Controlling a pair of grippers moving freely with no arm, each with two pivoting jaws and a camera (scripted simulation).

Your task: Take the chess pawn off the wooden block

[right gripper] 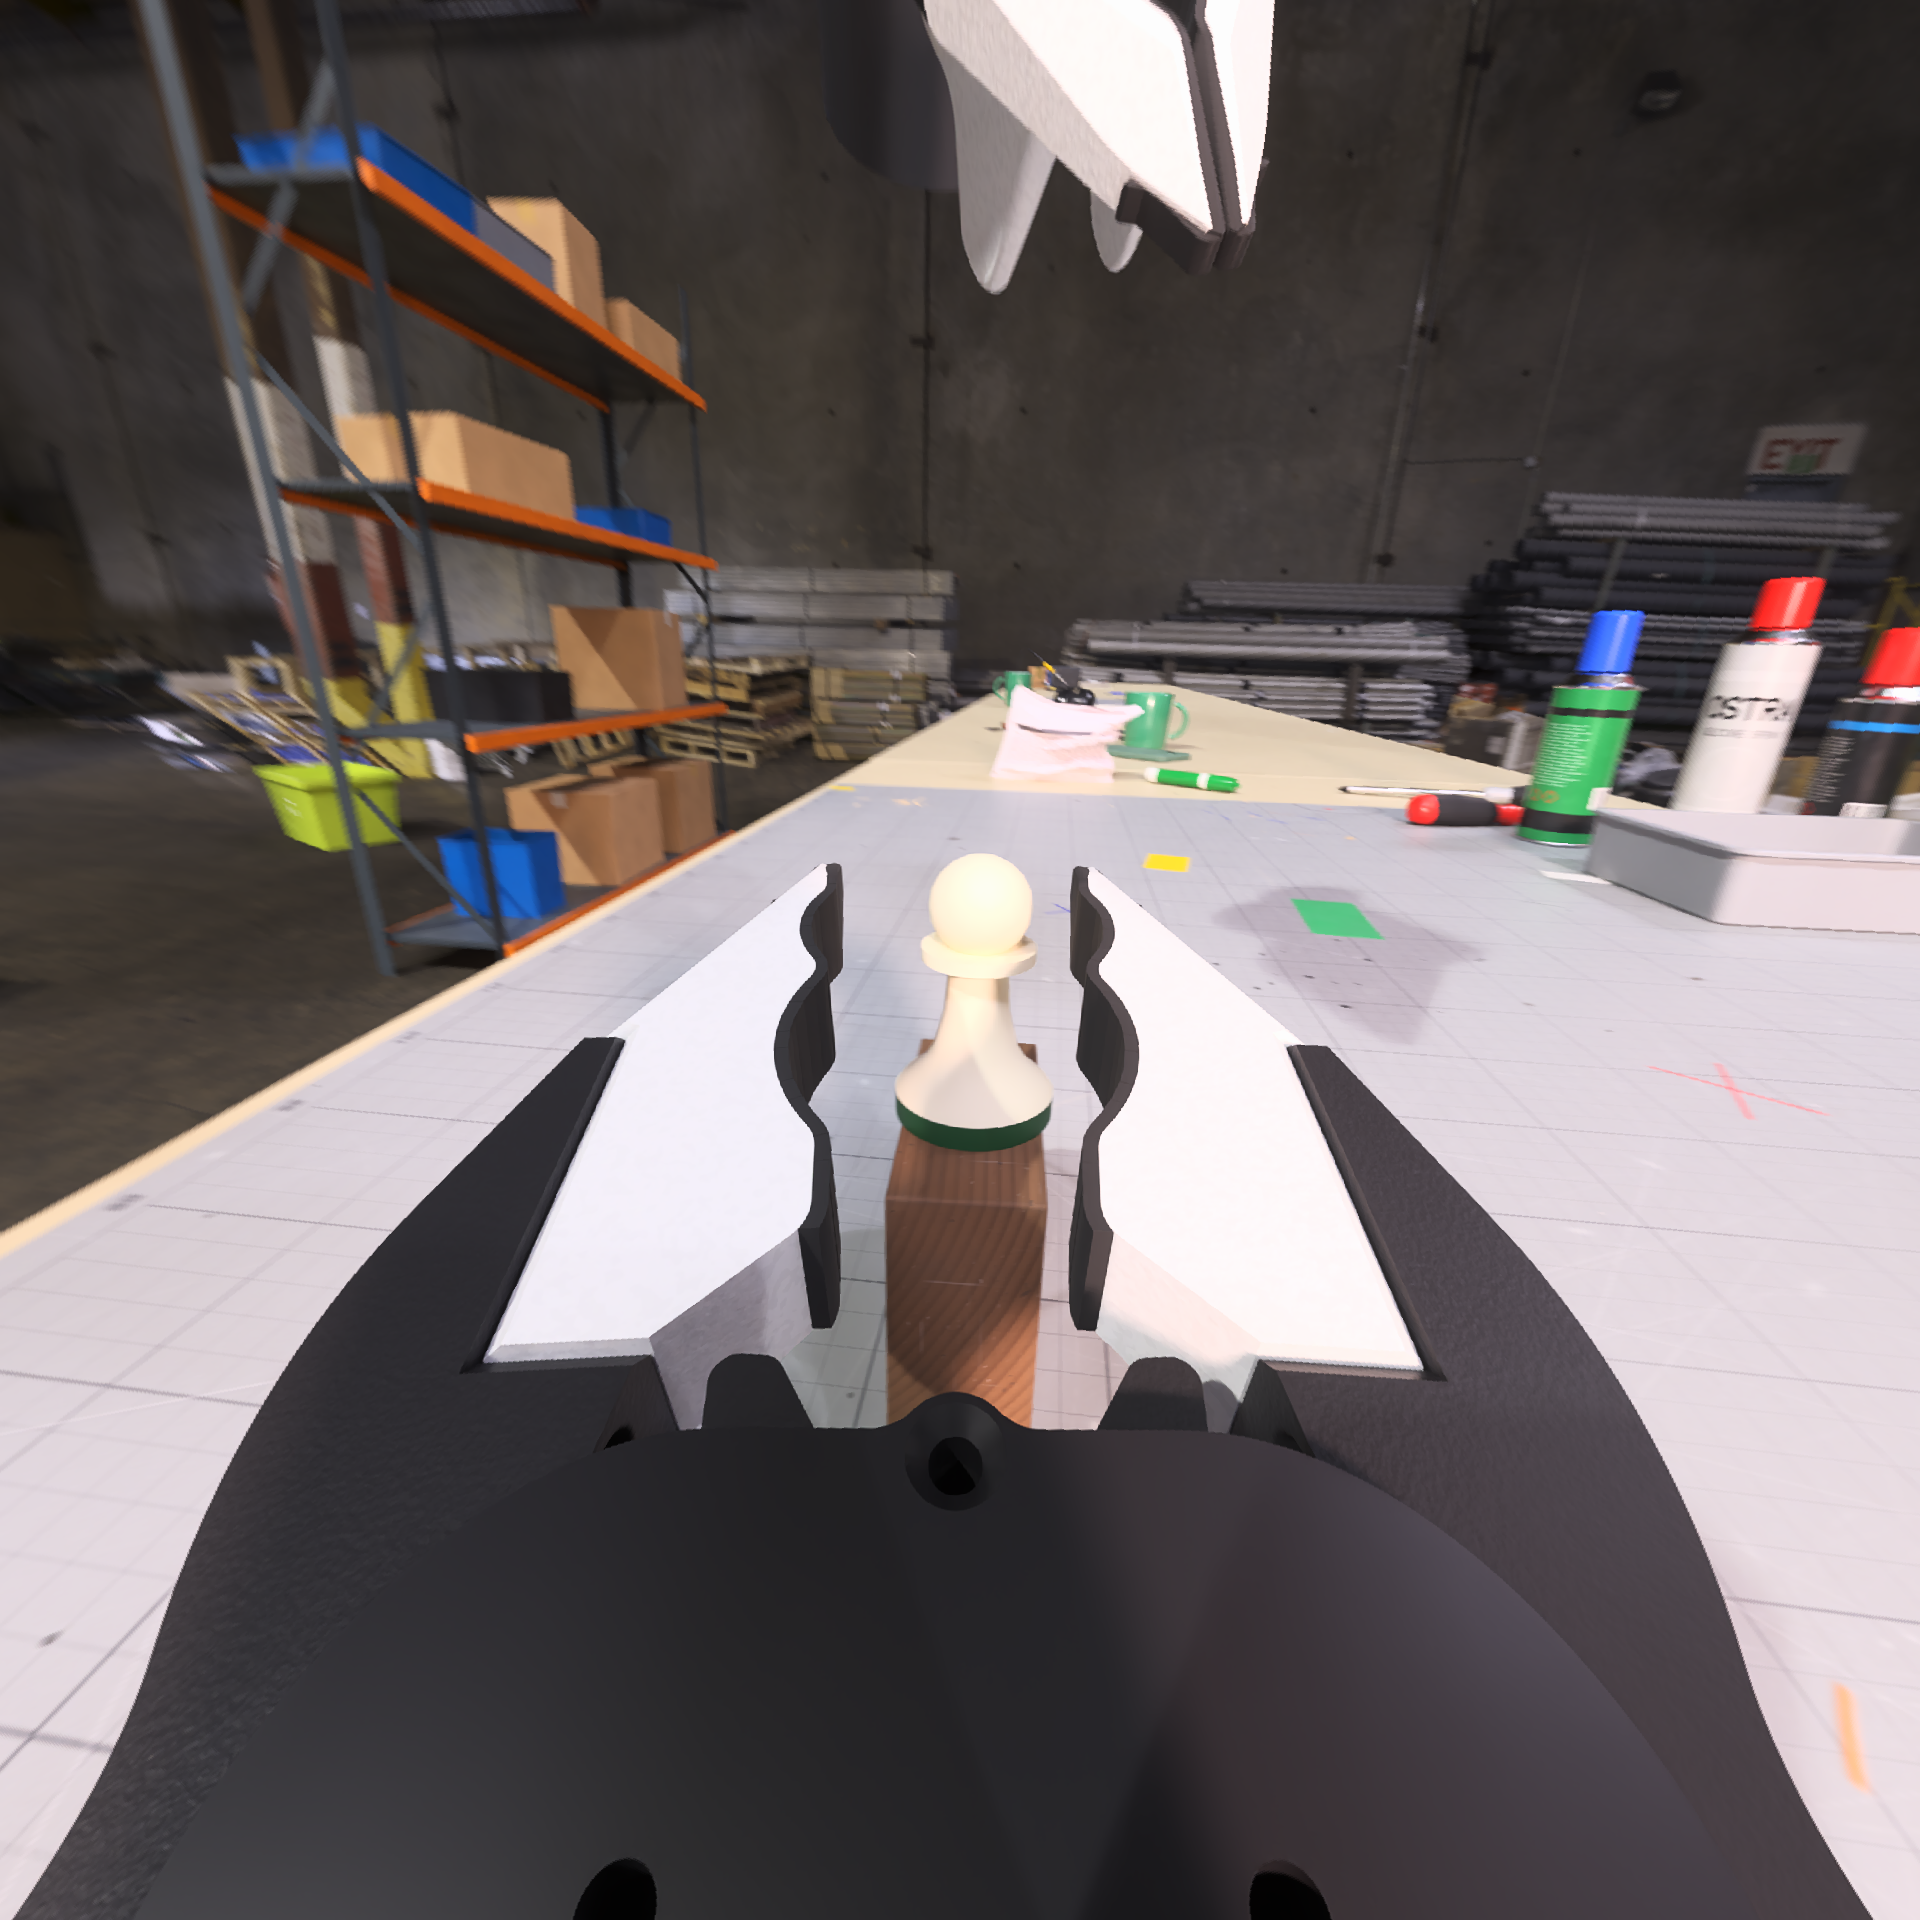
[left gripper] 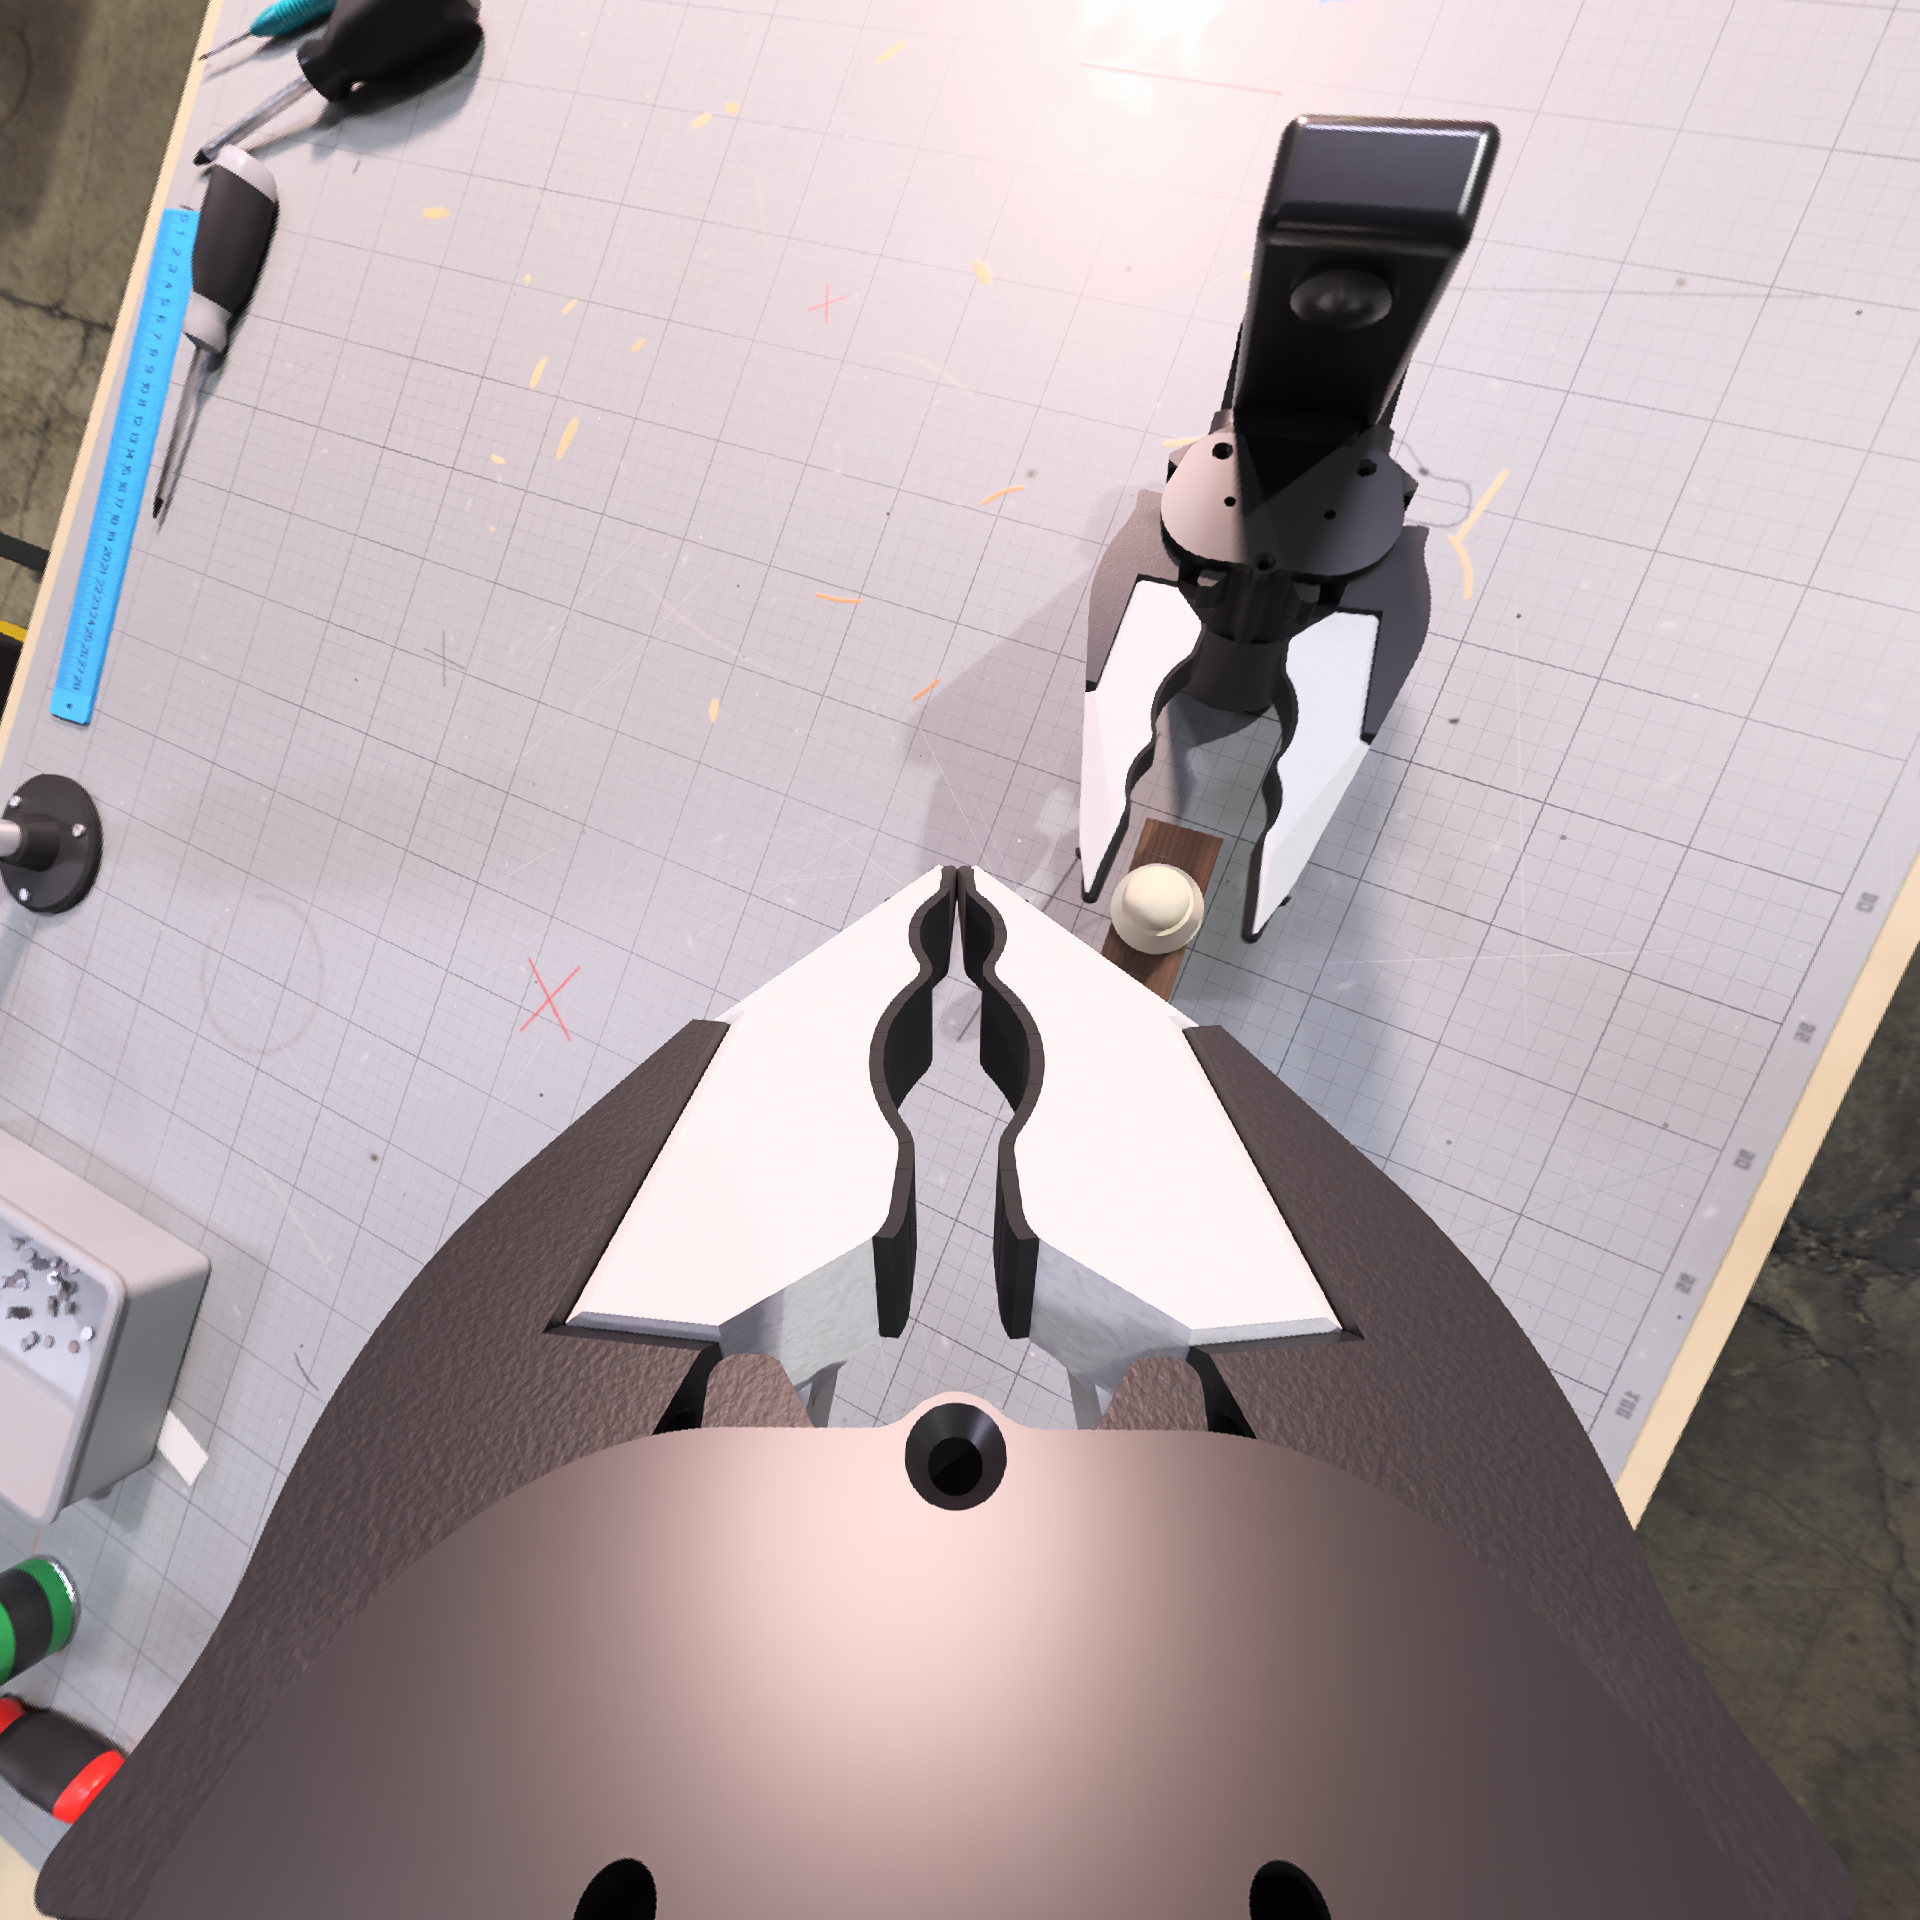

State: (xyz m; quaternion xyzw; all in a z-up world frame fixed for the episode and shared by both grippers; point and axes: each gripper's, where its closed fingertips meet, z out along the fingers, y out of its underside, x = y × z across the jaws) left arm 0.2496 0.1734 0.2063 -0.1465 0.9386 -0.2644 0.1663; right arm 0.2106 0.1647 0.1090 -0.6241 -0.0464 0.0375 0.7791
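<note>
The cream chess pawn (right gripper: pixel 977 1003) stands upright on the far end of the wooden block (right gripper: pixel 964 1268), which lies on the gridded table (right gripper: pixel 1558 1195) near its right edge in the left wrist view. The right gripper (right gripper: pixel 954 894) sits low over the block, its jaws open on either side of the pawn, touching neither. The left gripper (left gripper: pixel 957 871) hangs above, beside the block, its 2 jaws pressed together and holding nothing.
</note>
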